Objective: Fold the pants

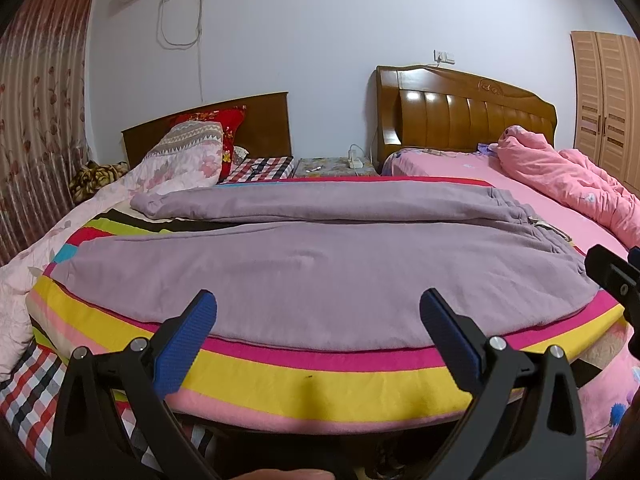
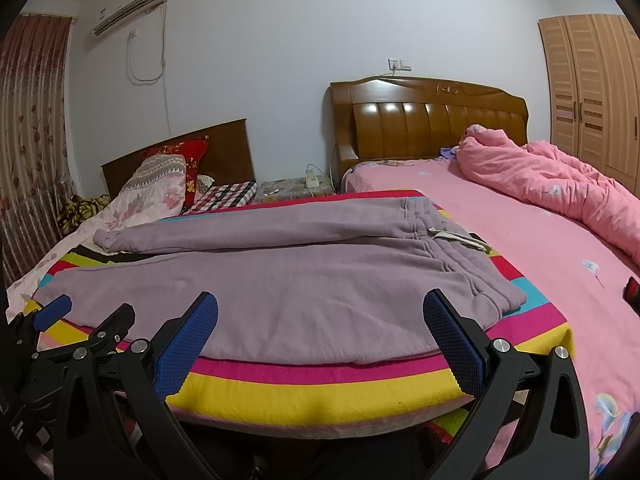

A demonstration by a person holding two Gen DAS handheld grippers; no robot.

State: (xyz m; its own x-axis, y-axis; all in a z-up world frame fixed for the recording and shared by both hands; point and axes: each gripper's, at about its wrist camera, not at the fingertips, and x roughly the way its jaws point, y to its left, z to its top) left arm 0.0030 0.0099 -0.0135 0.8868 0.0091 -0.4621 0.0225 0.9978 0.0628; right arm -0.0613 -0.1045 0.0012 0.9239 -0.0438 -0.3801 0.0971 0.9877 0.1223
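Lilac sweatpants lie flat on our striped blanket at frame centre; wooden headboard upper right. Left gripper and right gripper hover with fingers spread, empty.

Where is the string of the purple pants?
In the right wrist view, the pale cloth drawstring lies at the waistband on the right end of the lilac fleece pants, beside the pink bedsheet.

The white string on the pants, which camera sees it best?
The right wrist view. There the drawstring lies in plain sight on the waistband of the purple pants, well inside the picture. In the left wrist view the drawstring is a small bit near the curved edge, harder to make out.
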